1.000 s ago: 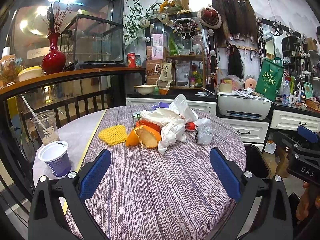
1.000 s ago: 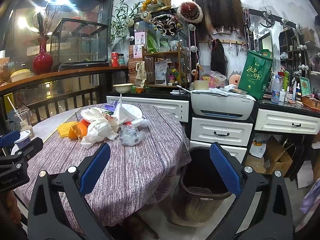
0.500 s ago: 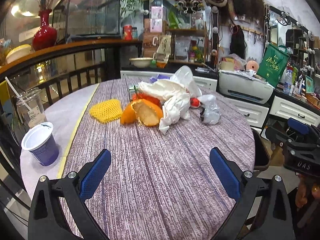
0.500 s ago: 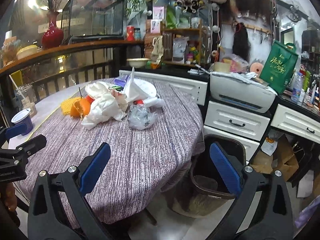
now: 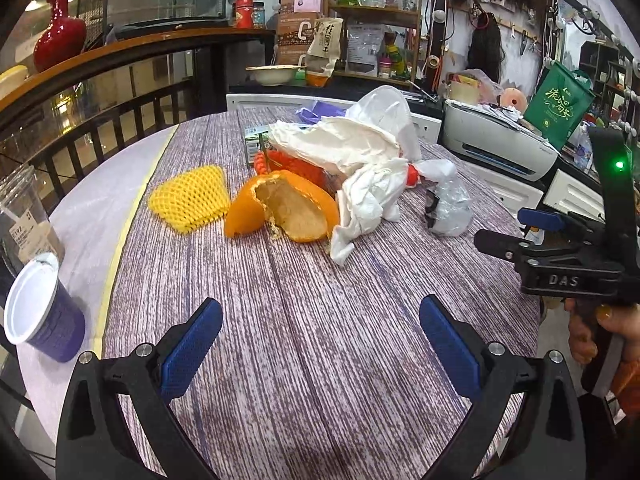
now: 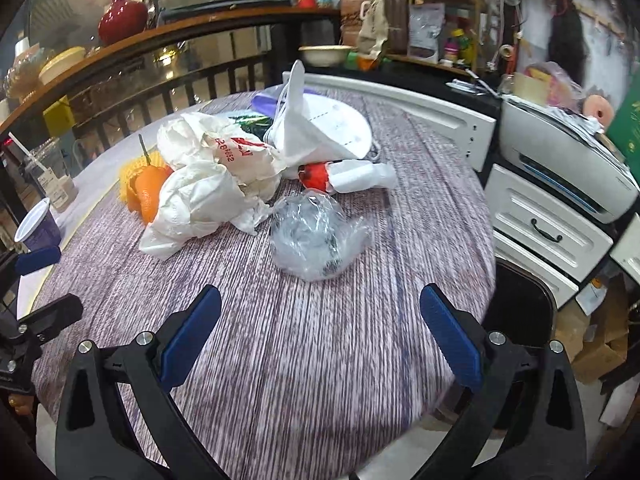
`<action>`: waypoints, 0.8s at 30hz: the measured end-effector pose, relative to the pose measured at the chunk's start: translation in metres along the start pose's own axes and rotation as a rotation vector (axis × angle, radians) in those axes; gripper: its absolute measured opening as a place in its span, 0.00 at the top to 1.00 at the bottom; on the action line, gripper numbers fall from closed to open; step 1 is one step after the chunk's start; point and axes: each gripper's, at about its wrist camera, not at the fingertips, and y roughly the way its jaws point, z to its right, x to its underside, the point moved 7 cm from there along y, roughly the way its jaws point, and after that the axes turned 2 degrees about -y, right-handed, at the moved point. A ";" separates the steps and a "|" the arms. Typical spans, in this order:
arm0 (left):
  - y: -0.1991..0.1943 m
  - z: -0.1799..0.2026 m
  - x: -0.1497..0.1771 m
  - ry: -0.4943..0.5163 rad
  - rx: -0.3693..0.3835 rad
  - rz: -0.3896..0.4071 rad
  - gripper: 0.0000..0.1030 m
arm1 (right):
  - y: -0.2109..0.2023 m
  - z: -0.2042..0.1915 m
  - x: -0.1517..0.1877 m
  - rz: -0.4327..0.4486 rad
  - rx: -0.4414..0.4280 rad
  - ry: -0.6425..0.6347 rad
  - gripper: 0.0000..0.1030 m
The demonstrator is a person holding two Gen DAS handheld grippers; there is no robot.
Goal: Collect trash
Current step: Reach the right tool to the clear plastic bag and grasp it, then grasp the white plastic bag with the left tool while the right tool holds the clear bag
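Observation:
A heap of trash lies on the round striped table (image 5: 320, 340): orange peel (image 5: 288, 208), a yellow foam net (image 5: 188, 198), crumpled white paper and bags (image 5: 360, 160), and a clear plastic ball (image 5: 448, 208). My left gripper (image 5: 320, 348) hangs open over the near table, short of the peel. In the right wrist view the clear plastic ball (image 6: 316, 232) lies just ahead of my open right gripper (image 6: 320, 344), with the white bags (image 6: 208, 192) and the peel (image 6: 148, 192) to its left. Both grippers are empty.
A purple paper cup (image 5: 44, 320) and a clear plastic cup (image 5: 24, 220) stand at the table's left edge. A dark bin (image 6: 520, 312) stands on the floor right of the table, below white drawers (image 6: 548, 228) and a printer (image 6: 568, 168). A railing runs behind.
Both grippers have moved forward and lower towards the trash heap, which now looks bigger. Their jaws have stayed open.

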 end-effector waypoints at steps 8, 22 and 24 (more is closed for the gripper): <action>0.018 -0.010 -0.010 -0.037 -0.014 -0.036 0.05 | 0.042 0.000 -0.020 -0.086 -0.030 -0.036 0.15; 0.027 -0.018 -0.034 -0.097 -0.004 -0.020 0.05 | 0.046 0.001 -0.021 -0.079 -0.082 -0.044 0.47; 0.023 -0.015 -0.046 -0.114 0.015 0.007 0.05 | 0.042 0.001 -0.022 -0.063 -0.078 -0.054 0.47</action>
